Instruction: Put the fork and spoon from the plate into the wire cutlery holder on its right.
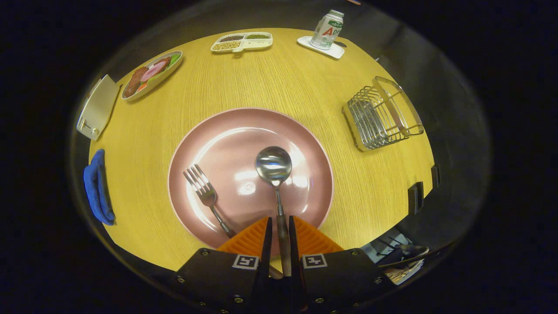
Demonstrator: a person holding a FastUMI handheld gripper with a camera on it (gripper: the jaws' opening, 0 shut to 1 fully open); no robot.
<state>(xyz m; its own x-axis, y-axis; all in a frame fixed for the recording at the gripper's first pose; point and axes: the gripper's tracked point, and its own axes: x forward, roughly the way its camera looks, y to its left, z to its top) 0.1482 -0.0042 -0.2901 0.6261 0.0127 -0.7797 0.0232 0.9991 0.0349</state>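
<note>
You are closing the gripper (279, 226) on the handle of the spoon (274, 168): both fingers are pressing the dark handle from either side, low down near its end, so the bowl is pointing forward over the pink plate (305, 131). Gripping so far back is probably leaving the bowl free to go first into the holder. The fork (205, 192) is lying beside the left finger, tines away from you, its handle running under that finger's tip. The wire cutlery holder (381, 115) is standing well apart to the right of the plate, its open top tilted towards you. All of this is resting on a round yellow wood-grain table (283, 74). Beyond the plate, an oval dish of food (152, 74), a divided tray (242, 41) and a can on a coaster (327, 30) are lining the far edge; a blue cloth (98, 187) is hanging at the left rim.
</note>
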